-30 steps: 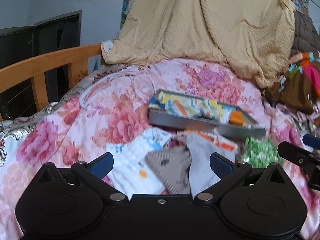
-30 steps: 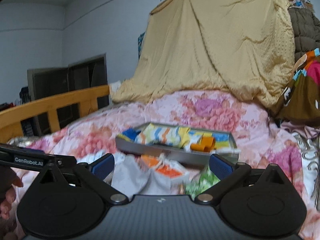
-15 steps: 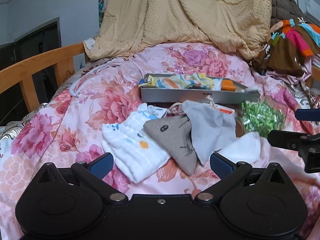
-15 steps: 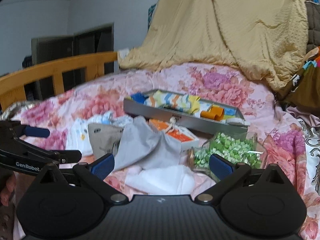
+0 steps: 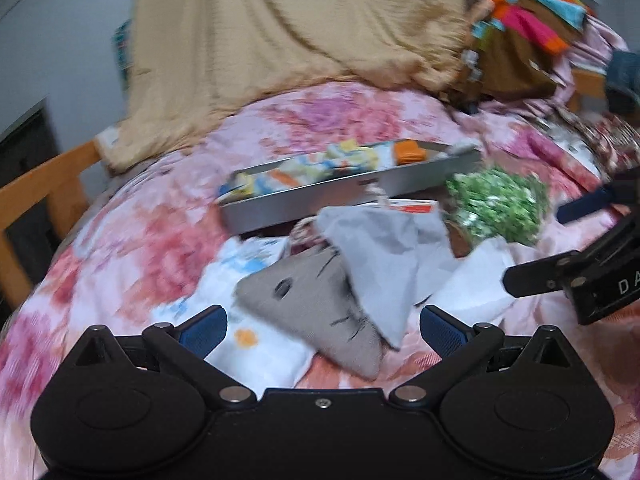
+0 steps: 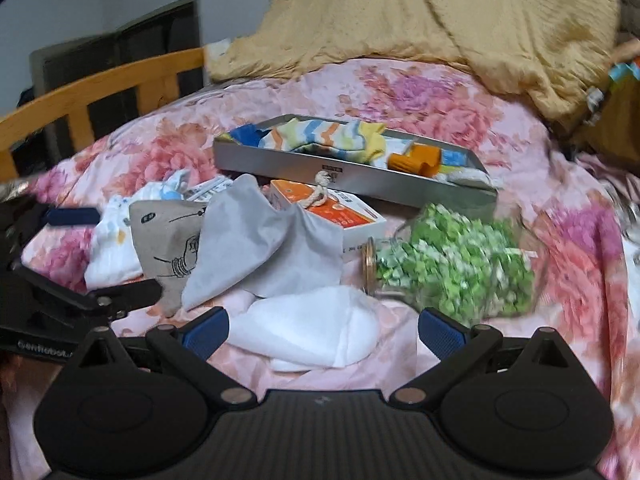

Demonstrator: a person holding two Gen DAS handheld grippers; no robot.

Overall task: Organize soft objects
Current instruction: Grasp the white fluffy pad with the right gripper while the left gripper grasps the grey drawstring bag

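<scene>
Left wrist view, and it's blurred. The left gripper (image 5: 323, 330) hangs over the pink floral quilt (image 5: 132, 240) with its blue-padded fingers (image 5: 203, 327) spread wide, nothing between them. Just ahead lies a taupe triangular cloth pouch with black printed marks (image 5: 312, 300), overlapped on its right by a pale grey drawstring fabric bag (image 5: 380, 248). Left of the pouch sits a folded white cloth with blue and orange dots (image 5: 256, 344); to the right, a plain white soft cloth (image 5: 476, 280). Beyond them, a shallow rectangular grey metal tray (image 5: 320, 200) holds a striped knitted sock (image 5: 320, 166). The right gripper (image 5: 568, 240) comes in from the right edge, fingers apart.

Right wrist view, sharper. The right gripper (image 6: 323, 330) is also wide open and empty, hovering directly over the plain white soft cloth (image 6: 312, 328). Behind it the grey bag (image 6: 260, 248) drapes over an orange-and-white cardboard box (image 6: 340, 216). Right of that, a clear glass jar with a gold rim, lying on its side and packed with green folded bits (image 6: 452, 264). The metal tray (image 6: 360, 178) sits toward the far side of the quilt, carrying the wavy-striped sock (image 6: 328, 138) and an orange roll (image 6: 416, 158). A tan crinkled blanket (image 6: 440, 12) is heaped behind.
</scene>
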